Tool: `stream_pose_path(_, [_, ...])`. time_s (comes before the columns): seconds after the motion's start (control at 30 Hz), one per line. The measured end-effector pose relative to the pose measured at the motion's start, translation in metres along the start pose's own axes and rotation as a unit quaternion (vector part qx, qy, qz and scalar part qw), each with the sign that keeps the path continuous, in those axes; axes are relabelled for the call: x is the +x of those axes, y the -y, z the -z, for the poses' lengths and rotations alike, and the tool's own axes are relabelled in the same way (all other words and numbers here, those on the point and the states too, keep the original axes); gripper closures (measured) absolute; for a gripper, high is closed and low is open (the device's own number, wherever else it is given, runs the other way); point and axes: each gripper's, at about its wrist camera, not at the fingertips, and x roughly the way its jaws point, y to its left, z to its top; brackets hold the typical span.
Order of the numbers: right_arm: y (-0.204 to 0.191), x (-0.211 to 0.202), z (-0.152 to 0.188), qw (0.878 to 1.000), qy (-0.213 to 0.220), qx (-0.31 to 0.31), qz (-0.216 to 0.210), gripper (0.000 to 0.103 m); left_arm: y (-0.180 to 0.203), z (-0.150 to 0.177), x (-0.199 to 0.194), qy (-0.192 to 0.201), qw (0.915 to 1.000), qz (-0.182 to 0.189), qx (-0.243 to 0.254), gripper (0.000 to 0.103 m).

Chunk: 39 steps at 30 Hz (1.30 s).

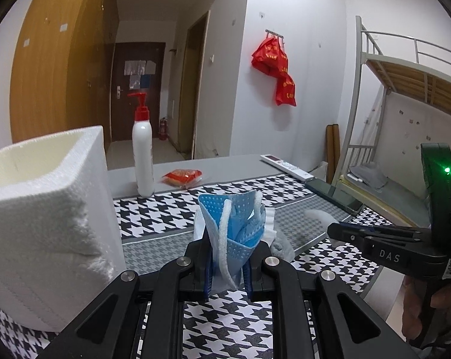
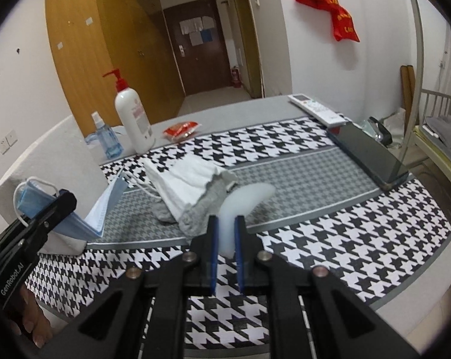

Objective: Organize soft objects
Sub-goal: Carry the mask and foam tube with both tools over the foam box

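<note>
My left gripper point(image 1: 228, 257) is shut on a folded blue face mask point(image 1: 234, 224), whose white ear loop hangs over the front. From the right wrist view that mask point(image 2: 85, 218) hangs from the left gripper point(image 2: 61, 203) just in front of the white foam box point(image 2: 46, 161). My right gripper point(image 2: 225, 230) is shut on a pale grey soft piece point(image 2: 243, 200), blurred and lifted off the cloth. A white cloth bundle point(image 2: 186, 182) and a grey sock point(image 2: 195, 218) lie on the houndstooth table cloth point(image 2: 330, 239) between the two grippers.
The open white foam box point(image 1: 46, 209) stands at the left. Behind are a white pump bottle point(image 1: 143, 149), a blue spray bottle point(image 2: 106, 137) and a red packet point(image 1: 182, 176). A remote point(image 2: 315, 109) and a phone point(image 2: 366, 155) lie by the right edge.
</note>
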Motion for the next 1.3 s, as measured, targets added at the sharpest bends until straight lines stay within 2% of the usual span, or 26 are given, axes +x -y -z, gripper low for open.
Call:
stream_pose_path(0.57, [-0.011, -0.035, -0.006, 0.998, 0.059, -0.026, -0.016, 0.09, 0.008, -0.01, -0.033, 0.035, 0.9989, -0.02, 0.022, 0.086])
stream_pose_path(1.3, [-0.034, -0.056, -0.021, 0.992, 0.105, -0.052, -0.045, 0.09, -0.001, -0.037, -0.058, 0.078, 0.9966, -0.013, 0.022, 0.086])
